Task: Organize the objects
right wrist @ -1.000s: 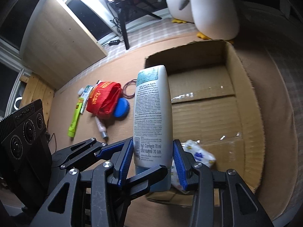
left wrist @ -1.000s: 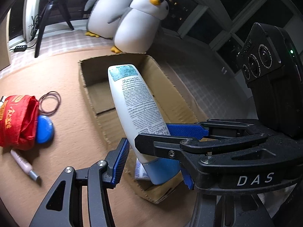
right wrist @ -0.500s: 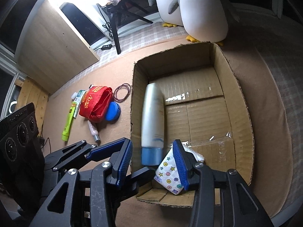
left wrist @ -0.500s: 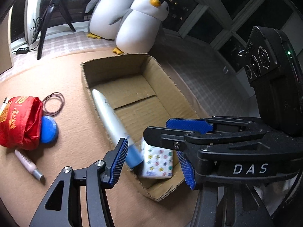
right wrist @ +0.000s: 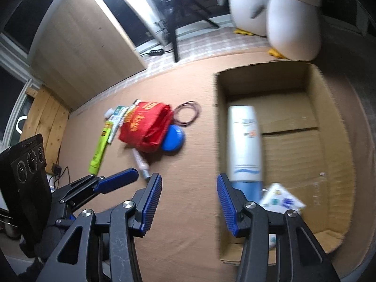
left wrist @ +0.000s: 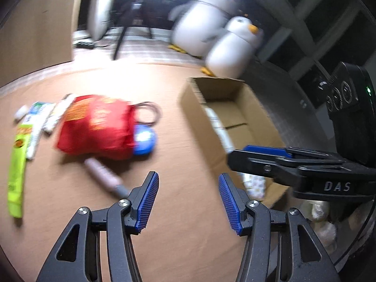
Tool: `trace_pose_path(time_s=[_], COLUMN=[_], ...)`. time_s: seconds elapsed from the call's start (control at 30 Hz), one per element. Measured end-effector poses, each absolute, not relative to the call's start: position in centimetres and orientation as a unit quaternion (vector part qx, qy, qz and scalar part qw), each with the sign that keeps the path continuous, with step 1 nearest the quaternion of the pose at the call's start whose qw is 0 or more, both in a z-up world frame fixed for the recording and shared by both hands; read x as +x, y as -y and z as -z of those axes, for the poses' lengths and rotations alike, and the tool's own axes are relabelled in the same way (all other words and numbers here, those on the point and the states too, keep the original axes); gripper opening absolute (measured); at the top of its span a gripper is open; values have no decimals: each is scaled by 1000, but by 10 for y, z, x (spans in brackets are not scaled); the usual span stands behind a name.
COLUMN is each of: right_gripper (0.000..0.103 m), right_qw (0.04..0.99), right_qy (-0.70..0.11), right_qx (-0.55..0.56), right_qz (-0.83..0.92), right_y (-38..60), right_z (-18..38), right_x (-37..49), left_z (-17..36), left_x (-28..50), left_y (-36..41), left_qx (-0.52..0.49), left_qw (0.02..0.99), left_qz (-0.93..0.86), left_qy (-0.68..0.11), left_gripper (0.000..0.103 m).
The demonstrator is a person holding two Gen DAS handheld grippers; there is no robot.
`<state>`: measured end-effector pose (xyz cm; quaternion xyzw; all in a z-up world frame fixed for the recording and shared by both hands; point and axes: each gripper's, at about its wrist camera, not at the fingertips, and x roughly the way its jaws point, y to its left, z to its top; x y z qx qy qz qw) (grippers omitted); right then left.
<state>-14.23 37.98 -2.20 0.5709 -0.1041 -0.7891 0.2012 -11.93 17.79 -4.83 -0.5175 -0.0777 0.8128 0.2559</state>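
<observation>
1. Left wrist view: the left gripper (left wrist: 188, 198) gapes wide, empty, over brown carpet (left wrist: 176, 235); blur hides most of the box's contents.
2. Right wrist view: the right gripper (right wrist: 189, 202) is spread wide, empty; the white bottle (right wrist: 244, 141) lies inside the cardboard box (right wrist: 333, 164), beside a tissue pack (right wrist: 282, 199).

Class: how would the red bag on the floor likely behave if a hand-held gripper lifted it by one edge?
The red bag looks crumpled and soft, so it would probably sag. It seems light. It overlaps the blue disc, which might shift.
</observation>
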Motion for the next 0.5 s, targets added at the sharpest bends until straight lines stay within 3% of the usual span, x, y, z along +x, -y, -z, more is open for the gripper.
trace_pose_path(time_s=[0.5], right_gripper=[47], right_qw=[247], right_qy=[96], right_qx=[581], right_qz=[770], right_y=[-287], right_z=[30], right_x=[-136], left_z=[104], left_x=[-148], left_y=[2], left_qx=[-555], left_qw=[79], left_qz=[-824], left_qy=[85], left_gripper=[57])
